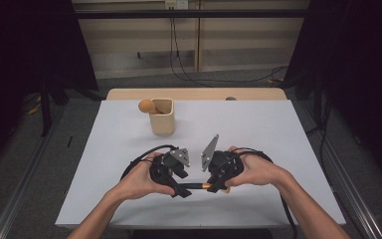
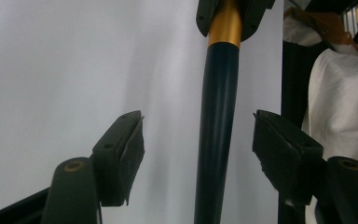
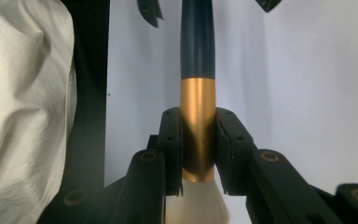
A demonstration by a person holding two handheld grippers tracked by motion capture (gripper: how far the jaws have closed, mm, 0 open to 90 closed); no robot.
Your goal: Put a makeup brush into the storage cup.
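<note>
A brush with a dark handle [image 1: 191,185], a gold ferrule and pale bristles lies level just above the white table [image 1: 258,129] near its front edge. My right gripper [image 1: 219,186] is shut on the gold ferrule [image 3: 197,102], and the bristles [image 3: 196,207] sit behind its jaws. My left gripper [image 1: 180,189] is open, with the dark handle [image 2: 216,140] passing between its two pads [image 2: 126,154] without touching either. The right gripper's jaws [image 2: 233,14] show at the top of the left gripper view.
A wooden cup [image 1: 161,117] stands at the back middle of the table, with a round-headed wooden utensil [image 1: 146,106] leaning out of it to the left. White cloth [image 3: 23,93] hangs at the person's side of the table. Cables run across the floor behind.
</note>
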